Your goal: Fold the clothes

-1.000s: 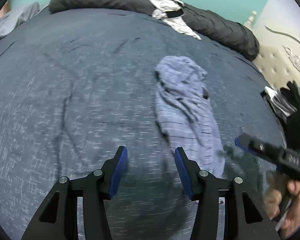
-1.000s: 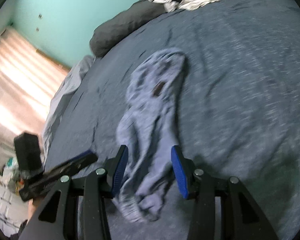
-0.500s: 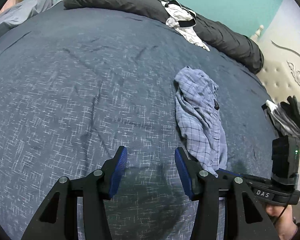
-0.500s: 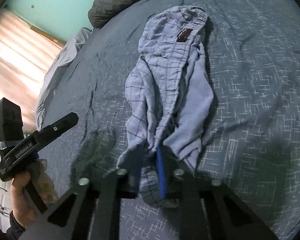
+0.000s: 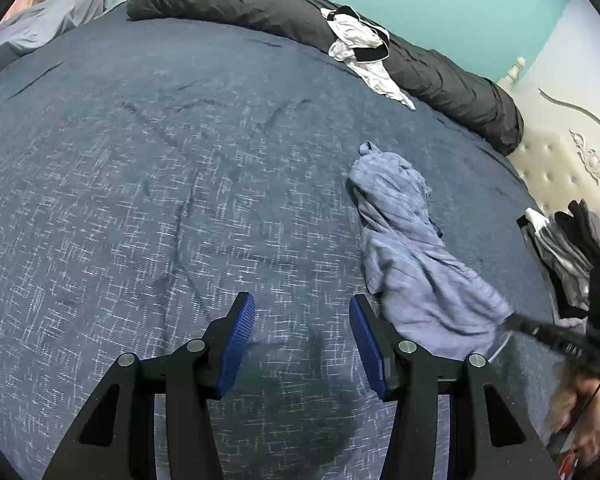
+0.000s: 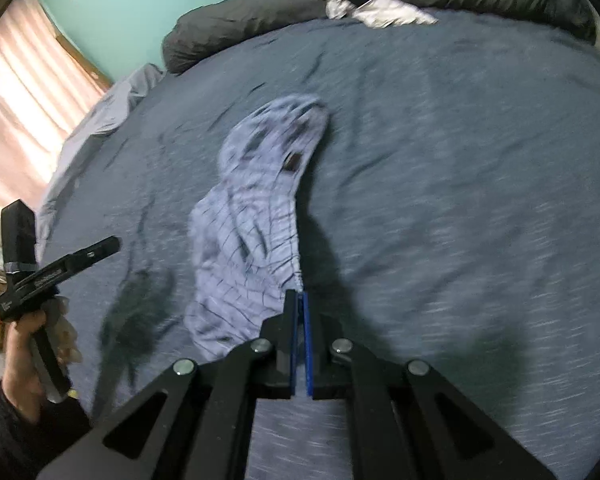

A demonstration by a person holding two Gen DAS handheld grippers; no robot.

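- Turquoise walls stand behind a wide bed covered with a dark blue spread flecked in white, which fills both wrist views.
- Along the far edge of the bed lies a long dark grey bolster, and a white-and-black garment is draped over it.
- A cream tufted headboard shows at the right of the left wrist view, with a small pile of dark and grey clothes near it on the bed's edge.
- Pink curtains glow at the left of the right wrist view.
- Your task piece, a light blue checked garment, lies crumpled in a long narrow heap on the spread, its far end pointing toward the bolster.
- Your right gripper has its blue pads pressed together on the near hem of that garment, at its right corner; the cloth trails away up and to the left from the tips.
- Your left gripper hangs over bare spread with its jaws about half apart and nothing between them.
- From the left wrist view the garment sits just to the right of that gripper's right finger, close beside it but not between the pads.
- Your left hand grips the handle of the left tool at the left edge of the right wrist view, well apart from the garment.
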